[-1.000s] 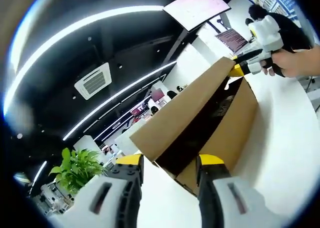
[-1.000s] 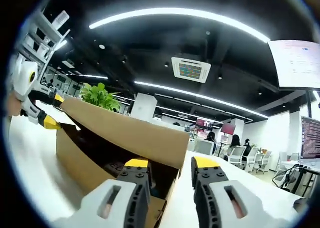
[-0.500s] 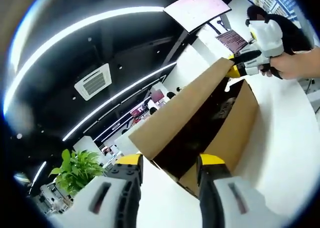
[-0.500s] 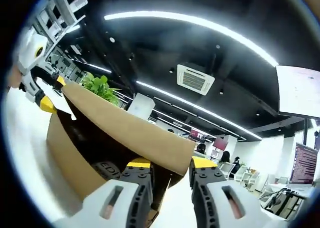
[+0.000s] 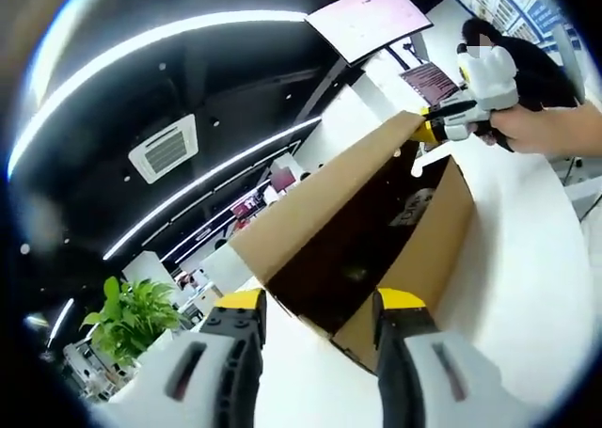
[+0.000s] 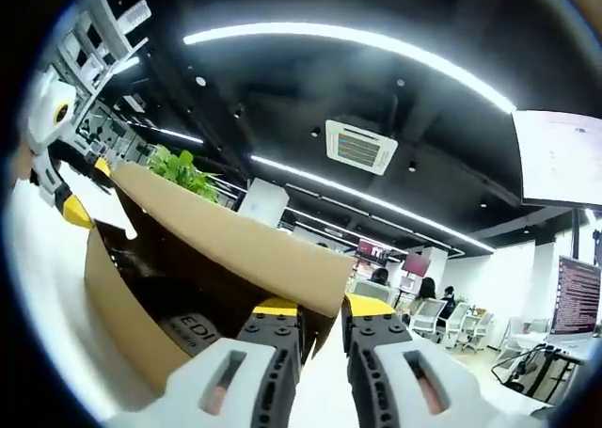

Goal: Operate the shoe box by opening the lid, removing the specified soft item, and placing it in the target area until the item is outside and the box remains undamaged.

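Two white plastic grippers with black jaws and yellow tips: the left gripper (image 5: 315, 306) at lower centre, the right gripper (image 6: 320, 310) at lower centre.

White table (image 5: 527, 287), brown shoe box (image 5: 428, 249) resting on it.

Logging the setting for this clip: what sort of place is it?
Most likely an open-plan office: office chairs, a computer monitor, a ceiling air-conditioning unit and a potted plant beyond the white table.

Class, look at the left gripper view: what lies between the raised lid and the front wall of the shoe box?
In the left gripper view, the dark open inside of the box lies between the lid and the front wall; its contents are too dim to name.
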Available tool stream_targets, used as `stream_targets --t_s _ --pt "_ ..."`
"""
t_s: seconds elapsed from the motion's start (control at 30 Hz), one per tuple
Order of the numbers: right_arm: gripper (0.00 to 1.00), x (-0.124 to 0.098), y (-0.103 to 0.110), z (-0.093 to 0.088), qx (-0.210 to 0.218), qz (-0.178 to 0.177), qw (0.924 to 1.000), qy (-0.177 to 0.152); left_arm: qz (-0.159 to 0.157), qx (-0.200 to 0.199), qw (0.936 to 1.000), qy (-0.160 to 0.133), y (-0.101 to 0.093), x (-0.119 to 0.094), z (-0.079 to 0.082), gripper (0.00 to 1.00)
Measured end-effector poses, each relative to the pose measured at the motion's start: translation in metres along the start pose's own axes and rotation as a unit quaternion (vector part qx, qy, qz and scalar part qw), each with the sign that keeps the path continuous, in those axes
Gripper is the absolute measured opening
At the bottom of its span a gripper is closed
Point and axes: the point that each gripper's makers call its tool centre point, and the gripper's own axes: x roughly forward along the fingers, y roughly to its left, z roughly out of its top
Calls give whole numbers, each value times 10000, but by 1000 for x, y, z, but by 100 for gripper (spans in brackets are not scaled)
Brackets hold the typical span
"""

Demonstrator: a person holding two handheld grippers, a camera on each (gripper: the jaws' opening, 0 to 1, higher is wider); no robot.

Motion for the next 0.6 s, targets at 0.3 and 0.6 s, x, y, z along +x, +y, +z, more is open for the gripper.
stream_targets --t_s 0.3,0.6 --pt "3 -3 0 -4 89 -43 9999 46 -342 -25 9994 85 -3 -6 0 43" --pt "9 6 -23 3 30 -113 9998 133 -850 40 9959 308 -6 -7 -1 45"
